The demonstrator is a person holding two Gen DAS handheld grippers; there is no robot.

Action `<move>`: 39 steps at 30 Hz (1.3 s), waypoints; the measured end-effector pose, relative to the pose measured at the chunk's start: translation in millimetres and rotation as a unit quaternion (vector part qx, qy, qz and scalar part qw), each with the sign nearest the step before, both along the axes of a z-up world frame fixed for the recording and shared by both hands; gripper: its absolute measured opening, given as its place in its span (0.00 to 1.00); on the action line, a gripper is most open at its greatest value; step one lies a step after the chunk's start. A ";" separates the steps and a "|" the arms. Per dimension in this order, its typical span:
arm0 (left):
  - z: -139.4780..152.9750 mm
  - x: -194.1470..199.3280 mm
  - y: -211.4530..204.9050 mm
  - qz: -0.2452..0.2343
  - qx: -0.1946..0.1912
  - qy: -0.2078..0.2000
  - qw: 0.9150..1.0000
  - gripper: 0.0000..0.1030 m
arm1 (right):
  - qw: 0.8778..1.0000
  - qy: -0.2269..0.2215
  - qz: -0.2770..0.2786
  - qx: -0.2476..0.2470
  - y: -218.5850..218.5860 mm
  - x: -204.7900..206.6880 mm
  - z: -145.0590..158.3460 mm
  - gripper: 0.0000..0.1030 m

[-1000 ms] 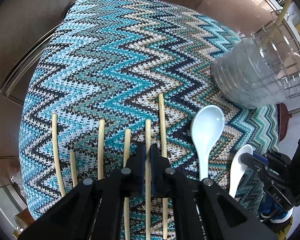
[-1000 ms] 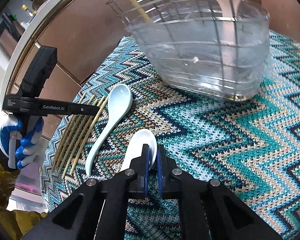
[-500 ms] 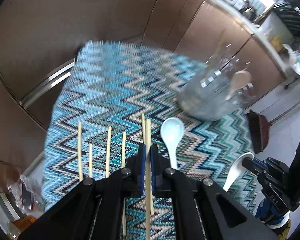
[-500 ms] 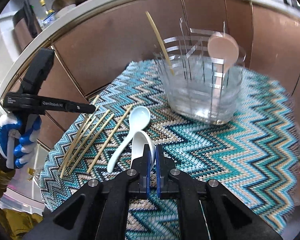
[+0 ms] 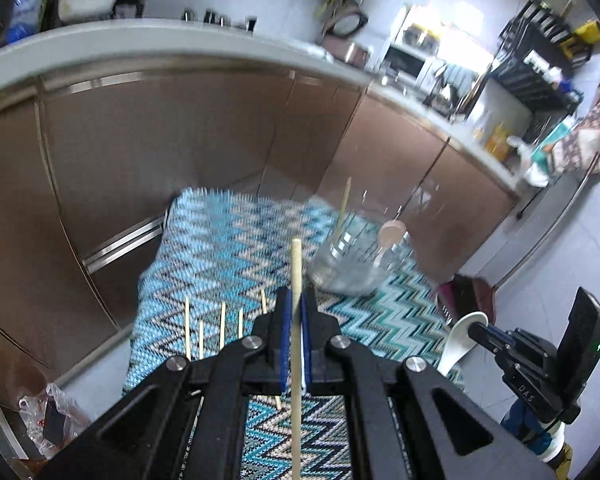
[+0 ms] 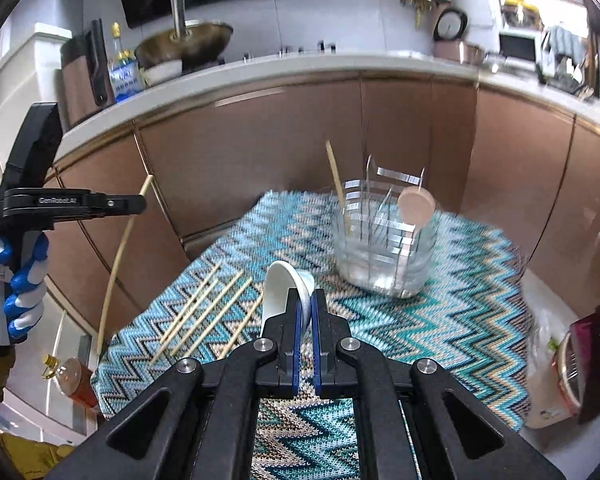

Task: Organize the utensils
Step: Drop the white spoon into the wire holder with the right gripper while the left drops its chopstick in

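Left wrist view: the left gripper [image 5: 296, 322] is clamped on a single chopstick [image 5: 295, 280], and where a second ago it was pressed low among the row on the zigzag cloth [image 5: 220, 240], it is now lifted well clear, the stick's tip poking up at frame centre. The remaining chopsticks [image 5: 220, 326] lie on the cloth at lower left, and the clear utensil holder [image 5: 356, 266] sits right of centre. At lower right the white spoon [image 5: 458, 340] rides in the other tool's grip. Right wrist view: the right gripper [image 6: 307, 312] is pinched shut on that white spoon [image 6: 278, 292], also raised off the cloth. The second spoon is hidden behind it. The holder [image 6: 384, 248] stands upper right of centre, already holding a chopstick and a pinkish spoon. Both loads look ready to carry over and drop in.
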State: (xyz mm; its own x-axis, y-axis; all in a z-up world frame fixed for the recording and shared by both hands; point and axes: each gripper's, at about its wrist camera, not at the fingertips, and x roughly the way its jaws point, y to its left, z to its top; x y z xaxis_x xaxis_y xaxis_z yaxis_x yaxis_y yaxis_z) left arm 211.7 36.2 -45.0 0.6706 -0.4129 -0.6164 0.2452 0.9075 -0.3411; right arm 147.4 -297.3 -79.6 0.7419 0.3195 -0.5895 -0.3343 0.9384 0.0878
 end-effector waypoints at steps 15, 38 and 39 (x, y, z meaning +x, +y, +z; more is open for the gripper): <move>70.0 40.6 -45.2 0.026 -0.078 -0.122 0.989 0.04 | 0.987 -0.124 -0.100 -0.016 -33.8 19.5 53.2 0.05; -39.0 182.7 -178.4 0.082 -0.041 -0.190 0.978 0.04 | 0.971 -0.176 -0.160 -0.024 -48.3 154.3 -27.5 0.06; -45.0 184.1 -178.7 0.079 -0.038 -0.186 0.979 0.04 | 0.972 -0.172 -0.161 -0.024 -48.6 156.7 -33.0 0.06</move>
